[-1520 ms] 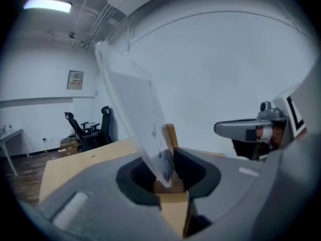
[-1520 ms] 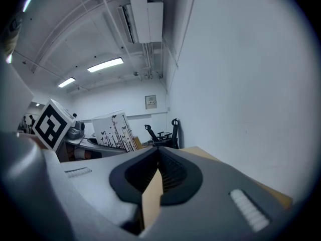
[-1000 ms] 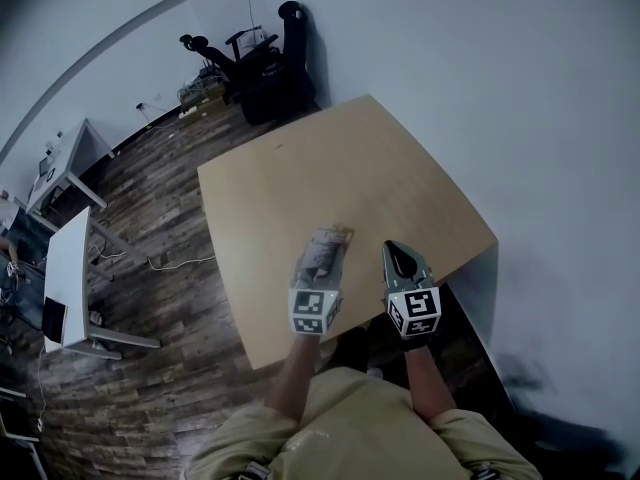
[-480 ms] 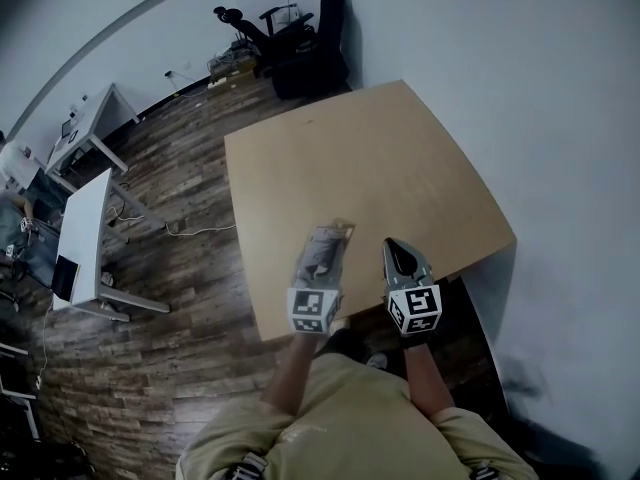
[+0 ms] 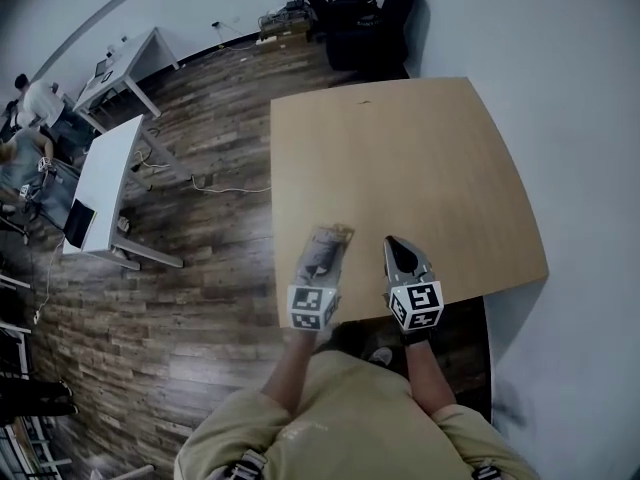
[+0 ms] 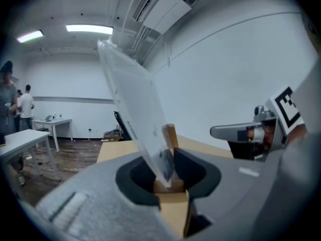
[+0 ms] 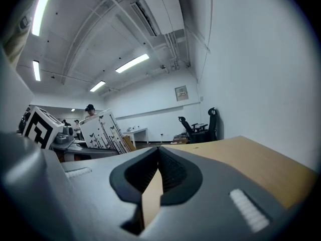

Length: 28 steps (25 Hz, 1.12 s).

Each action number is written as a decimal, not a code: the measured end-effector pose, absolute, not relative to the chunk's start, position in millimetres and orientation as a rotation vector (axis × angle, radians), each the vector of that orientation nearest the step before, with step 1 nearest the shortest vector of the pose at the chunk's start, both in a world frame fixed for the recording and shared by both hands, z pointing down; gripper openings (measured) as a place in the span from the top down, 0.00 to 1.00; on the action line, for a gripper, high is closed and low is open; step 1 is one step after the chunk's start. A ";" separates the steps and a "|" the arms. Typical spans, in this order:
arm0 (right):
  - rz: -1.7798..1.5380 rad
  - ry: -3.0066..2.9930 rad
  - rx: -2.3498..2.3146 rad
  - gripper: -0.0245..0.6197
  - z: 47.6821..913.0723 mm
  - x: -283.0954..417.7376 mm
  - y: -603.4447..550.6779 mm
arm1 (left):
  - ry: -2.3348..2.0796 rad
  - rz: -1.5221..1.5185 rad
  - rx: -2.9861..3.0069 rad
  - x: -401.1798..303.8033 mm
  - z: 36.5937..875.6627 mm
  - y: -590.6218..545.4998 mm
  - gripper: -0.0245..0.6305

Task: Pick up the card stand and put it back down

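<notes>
A dark plank floor (image 5: 190, 298) runs through the room, with white desks (image 5: 105, 183) off to the left and black office chairs (image 5: 365, 18) against the far wall. The biggest thing close by is the pale wooden table (image 5: 420, 158), bare apart from what is going on at its near edge. A person in a beige top (image 5: 350, 418) stands there with both arms stretched out over that edge, a tool in each hand. The left gripper (image 5: 320, 266) has its jaws only a little way apart, clamped on the card stand (image 5: 328, 240). Seen along those jaws, the dark pads press on either side of the stand's small wooden base (image 6: 169, 139), and its clear sheet (image 6: 133, 94) rises out of the base, leaning back and to the left. The stand is over the near part of the table, just beside the other tool; I cannot tell whether its base touches the tabletop. The right gripper (image 5: 396, 250) is held level just to the right, close to the left one but not touching it or the stand. Its jaws are together, the tips meeting, with nothing between them; only a sliver of table shows through the gap lower down. From that side the stand's sheet shows a white card printed with dark stems and small butterflies.
</notes>
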State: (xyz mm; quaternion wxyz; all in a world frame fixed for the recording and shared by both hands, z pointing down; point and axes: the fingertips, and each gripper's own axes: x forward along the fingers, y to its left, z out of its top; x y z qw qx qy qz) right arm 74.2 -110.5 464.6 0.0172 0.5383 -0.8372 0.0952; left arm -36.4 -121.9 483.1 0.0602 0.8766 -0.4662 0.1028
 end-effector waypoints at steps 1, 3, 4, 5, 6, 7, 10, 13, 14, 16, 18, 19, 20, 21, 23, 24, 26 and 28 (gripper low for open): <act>0.305 -2.612 1.640 0.96 469.3 64.2 -119.3 | -1.421 0.318 2.633 -46.6 489.1 -129.5 0.82; 0.324 -2.628 1.579 0.96 477.7 45.3 -135.2 | -1.446 0.337 2.592 -66.4 500.8 -143.1 0.82; 0.334 -2.633 1.552 0.96 481.7 37.0 -142.8 | -1.461 0.349 2.573 -75.4 506.5 -149.4 0.82; 0.345 -2.635 1.529 0.96 485.8 29.7 -150.6 | -1.473 0.361 2.553 -83.6 512.0 -155.9 0.82; 0.356 -2.635 1.508 0.96 490.2 23.0 -158.9 | -1.483 0.367 2.535 -91.3 516.7 -162.8 0.82; 0.367 -2.634 1.488 0.96 495.2 16.5 -167.5 | -1.491 0.365 2.518 -99.0 520.7 -170.3 0.82; 0.401 -2.625 1.432 0.96 511.5 -5.1 -194.2 | -1.509 0.378 2.453 -126.7 540.5 -193.5 0.82; 0.442 -2.604 1.394 0.96 530.1 -21.3 -218.2 | -1.509 0.399 2.406 -150.0 560.8 -216.7 0.82; 0.455 -2.596 1.381 0.96 538.1 -25.2 -227.0 | -1.503 0.404 2.404 -154.8 566.6 -226.2 0.82; 0.470 -2.593 1.338 0.96 556.7 -33.9 -247.3 | -1.481 0.415 2.422 -163.6 579.6 -249.6 0.82; 0.472 -2.592 1.290 0.96 575.0 -41.2 -267.8 | -1.445 0.441 2.445 -173.3 594.5 -274.5 0.82; 0.479 -2.583 1.277 0.96 583.8 -42.2 -277.7 | -1.424 0.455 2.459 -177.1 601.4 -286.6 0.82; 0.490 -2.570 1.273 0.96 592.3 -41.8 -287.5 | -1.403 0.468 2.470 -180.4 608.6 -297.7 0.82; 0.503 -2.556 1.275 0.96 600.2 -40.8 -297.0 | -1.386 0.481 2.475 -183.7 616.5 -308.0 0.82; 0.522 -2.531 1.278 0.96 614.8 -40.5 -314.1 | -1.364 0.512 2.478 -189.7 634.2 -326.8 0.82; 0.527 -2.523 1.275 0.96 621.2 -41.7 -321.5 | -1.354 0.529 2.480 -192.2 643.5 -336.0 0.82; 0.534 -2.516 1.257 0.96 632.0 -46.8 -332.8 | -1.327 0.558 2.490 -195.7 661.6 -353.7 0.82; 0.537 -2.515 1.228 0.96 641.1 -55.6 -339.6 | -1.289 0.600 2.509 -198.8 678.5 -369.9 0.82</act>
